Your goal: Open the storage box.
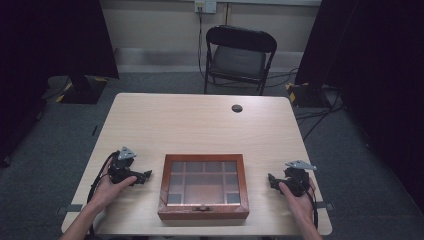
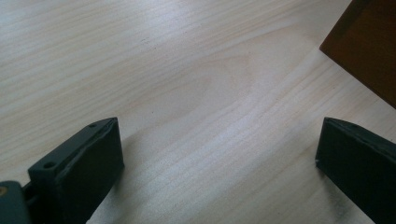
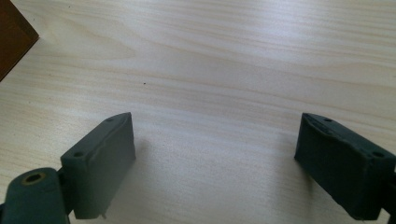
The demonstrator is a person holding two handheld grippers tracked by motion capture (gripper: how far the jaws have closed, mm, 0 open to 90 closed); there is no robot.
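A brown wooden box (image 1: 204, 186) with a glass lid over several compartments sits near the table's front edge, lid down, its small latch facing the person. My left gripper (image 1: 145, 176) rests on the table just left of the box, jaws wide apart with bare wood between them; a corner of the box (image 2: 369, 46) shows at the upper right of the left gripper view. My right gripper (image 1: 271, 180) lies to the right of the box, also open and empty; a corner of the box (image 3: 11, 39) shows at the upper left of the right gripper view.
The light wooden table (image 1: 200, 125) has a round cable hole (image 1: 237, 108) near its far edge. A black folding chair (image 1: 239, 57) stands beyond the table. Dark curtains and stand bases flank the sides.
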